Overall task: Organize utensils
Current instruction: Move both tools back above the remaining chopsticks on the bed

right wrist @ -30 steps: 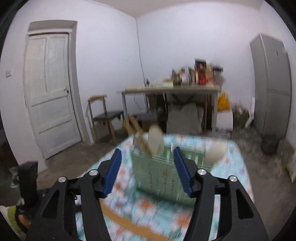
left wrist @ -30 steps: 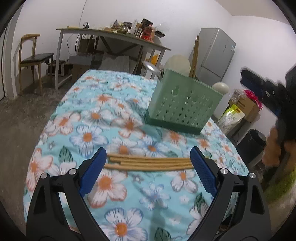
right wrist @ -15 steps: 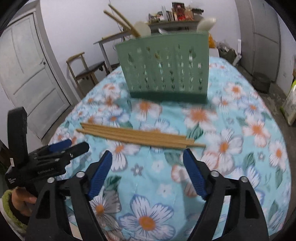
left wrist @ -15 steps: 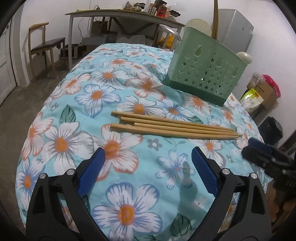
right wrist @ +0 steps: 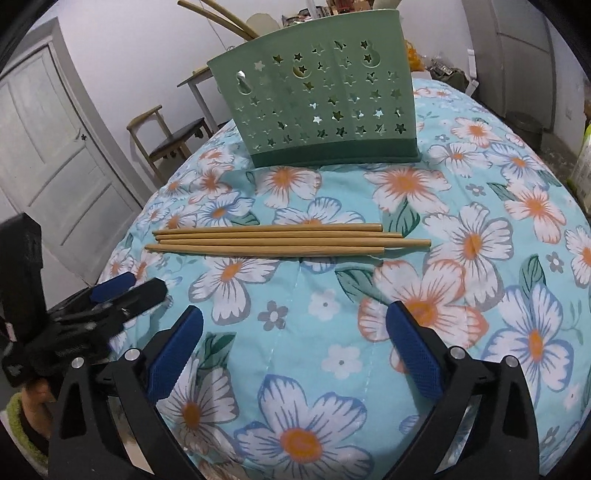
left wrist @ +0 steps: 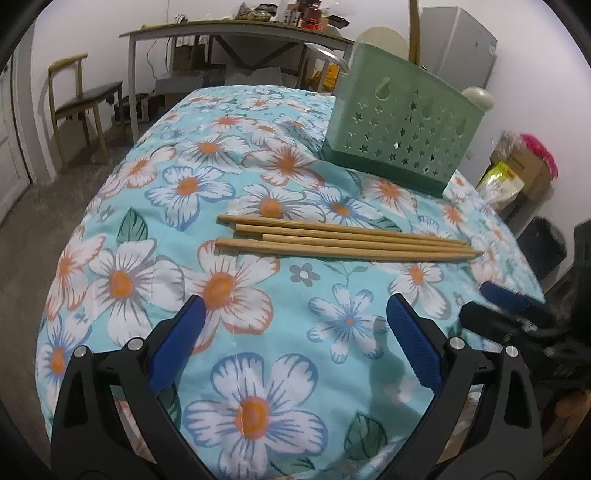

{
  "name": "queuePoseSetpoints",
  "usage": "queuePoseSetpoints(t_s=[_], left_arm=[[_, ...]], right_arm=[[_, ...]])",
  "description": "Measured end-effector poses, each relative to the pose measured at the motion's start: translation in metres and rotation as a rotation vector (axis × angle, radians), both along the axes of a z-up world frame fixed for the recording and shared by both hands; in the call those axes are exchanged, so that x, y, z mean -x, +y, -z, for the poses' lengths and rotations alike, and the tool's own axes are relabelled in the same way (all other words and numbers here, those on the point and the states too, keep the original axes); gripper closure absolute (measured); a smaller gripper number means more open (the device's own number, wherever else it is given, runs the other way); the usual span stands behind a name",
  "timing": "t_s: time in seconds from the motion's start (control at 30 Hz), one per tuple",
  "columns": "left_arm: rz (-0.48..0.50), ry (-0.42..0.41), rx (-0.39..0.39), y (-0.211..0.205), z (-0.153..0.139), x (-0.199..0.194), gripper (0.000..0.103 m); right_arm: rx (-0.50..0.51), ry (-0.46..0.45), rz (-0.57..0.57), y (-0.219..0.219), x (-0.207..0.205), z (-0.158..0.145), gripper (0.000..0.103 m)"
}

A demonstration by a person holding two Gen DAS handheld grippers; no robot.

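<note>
Several wooden chopsticks [left wrist: 343, 240] lie side by side on the flowered cloth, also seen in the right wrist view [right wrist: 288, 240]. A green perforated utensil holder [left wrist: 402, 125] stands beyond them, with chopsticks and spoons sticking out of its top [right wrist: 317, 103]. My left gripper [left wrist: 295, 343] is open and empty, low over the cloth in front of the chopsticks. My right gripper [right wrist: 295, 347] is open and empty, facing the chopsticks from the opposite side. Each gripper shows at the edge of the other's view: the right one [left wrist: 517, 314] and the left one [right wrist: 110, 295].
The flowered cloth covers the table [left wrist: 122, 280], which drops off at its edges. A wooden chair [left wrist: 85, 99] and a cluttered side table [left wrist: 236, 29] stand behind. A fridge [left wrist: 461, 40], boxes [left wrist: 517, 173] and a door [right wrist: 55, 147] line the room.
Both grippers have come down from a raised view to low over the cloth, close to the chopsticks. Both stay open. The chopsticks and holder have not moved.
</note>
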State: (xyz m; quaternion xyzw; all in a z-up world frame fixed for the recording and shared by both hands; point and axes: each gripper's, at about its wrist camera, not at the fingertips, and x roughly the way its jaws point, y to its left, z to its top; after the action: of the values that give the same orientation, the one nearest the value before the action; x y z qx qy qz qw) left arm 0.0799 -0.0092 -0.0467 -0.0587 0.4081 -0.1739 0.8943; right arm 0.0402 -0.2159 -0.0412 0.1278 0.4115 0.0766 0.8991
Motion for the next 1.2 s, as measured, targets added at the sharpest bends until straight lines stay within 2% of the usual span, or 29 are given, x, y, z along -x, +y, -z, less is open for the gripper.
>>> queuePoseSetpoints(t_s=[0.13, 0.37, 0.47, 0.53, 0.7, 1.03, 1.2], left_arm=[[-0.017, 0.023, 0.063, 0.008, -0.001, -0.002, 0.008], [-0.015, 0.022, 0.17, 0.02, 0.0, -0.003, 0.008], [-0.011, 0.012, 0.161, 0.018, 0.001, -0.002, 0.008], [-0.013, 0.012, 0.154, 0.017, 0.001, -0.002, 0.008], [-0.037, 0.025, 0.197, 0.021, 0.001, -0.005, 0.008], [-0.042, 0.039, 0.227, 0.024, 0.001, -0.007, 0.008], [-0.033, 0.037, 0.231, 0.025, -0.002, -0.005, 0.008]], right_arm=[[0.011, -0.028, 0.011, 0.003, 0.003, 0.001, 0.006], [0.133, -0.035, -0.004, 0.017, 0.004, 0.004, 0.006], [0.128, -0.034, -0.002, 0.015, 0.005, 0.004, 0.006], [0.086, -0.046, 0.001, 0.009, 0.007, 0.003, 0.006], [-0.002, -0.075, 0.004, -0.001, 0.011, 0.004, 0.006], [0.036, -0.056, 0.029, 0.006, 0.007, 0.004, 0.006], [0.038, -0.076, 0.04, 0.007, 0.009, 0.005, 0.006]])
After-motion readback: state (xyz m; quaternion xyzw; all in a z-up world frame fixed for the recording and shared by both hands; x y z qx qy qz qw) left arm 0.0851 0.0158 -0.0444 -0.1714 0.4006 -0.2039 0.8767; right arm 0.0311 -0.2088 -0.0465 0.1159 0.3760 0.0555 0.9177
